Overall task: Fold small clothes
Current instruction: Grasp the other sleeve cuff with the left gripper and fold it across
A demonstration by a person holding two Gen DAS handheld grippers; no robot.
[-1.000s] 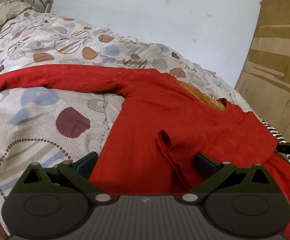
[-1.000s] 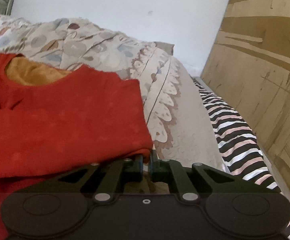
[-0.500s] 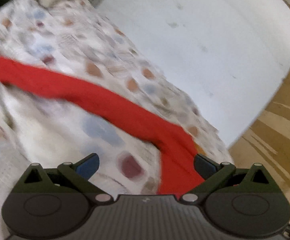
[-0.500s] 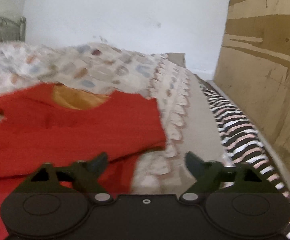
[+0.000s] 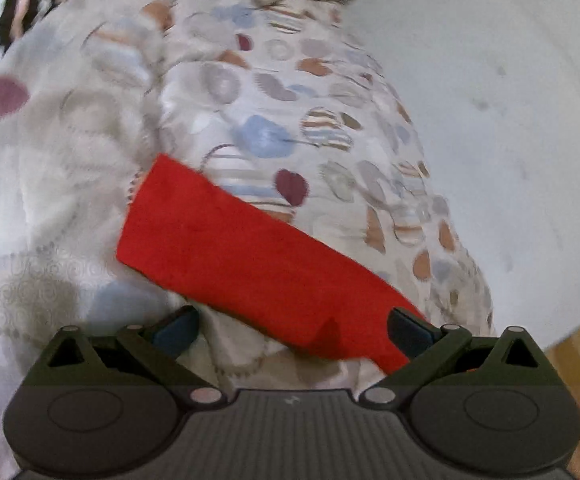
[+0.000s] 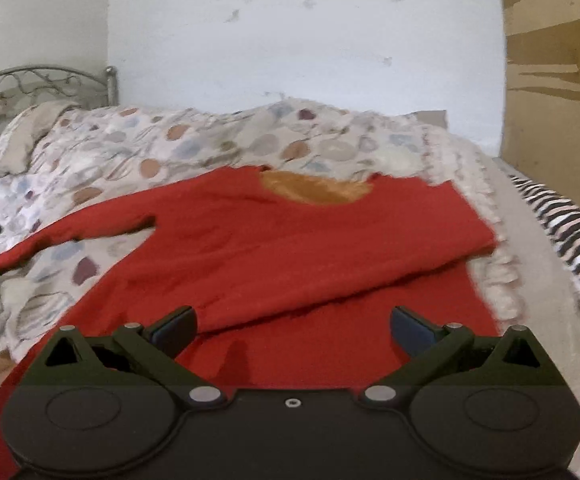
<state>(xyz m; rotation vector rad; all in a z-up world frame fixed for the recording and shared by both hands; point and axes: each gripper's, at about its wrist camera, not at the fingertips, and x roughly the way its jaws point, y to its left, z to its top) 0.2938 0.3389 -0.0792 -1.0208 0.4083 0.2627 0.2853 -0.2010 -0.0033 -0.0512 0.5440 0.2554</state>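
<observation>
A red long-sleeved top (image 6: 290, 248) with an orange lining at the neck lies spread on the patterned bedspread (image 6: 194, 144). Its right side is folded over the body. One sleeve stretches out to the left. My right gripper (image 6: 293, 326) is open and empty, just above the top's lower part. In the left wrist view that sleeve (image 5: 246, 256) lies flat across the bedspread (image 5: 274, 92), its cuff end toward the upper left. My left gripper (image 5: 293, 328) is open and empty, hovering over the sleeve near its middle.
A white wall (image 6: 301, 40) stands behind the bed. A wooden board (image 6: 557, 64) leans at the right. A striped cloth (image 6: 569, 232) lies along the bed's right edge. A metal headboard (image 6: 38, 80) and a pillow (image 6: 38, 124) are at the far left.
My right gripper has opened, let go of the folded edge and pulled back. My left gripper has swung left from the top's body out along the sleeve, staying open.
</observation>
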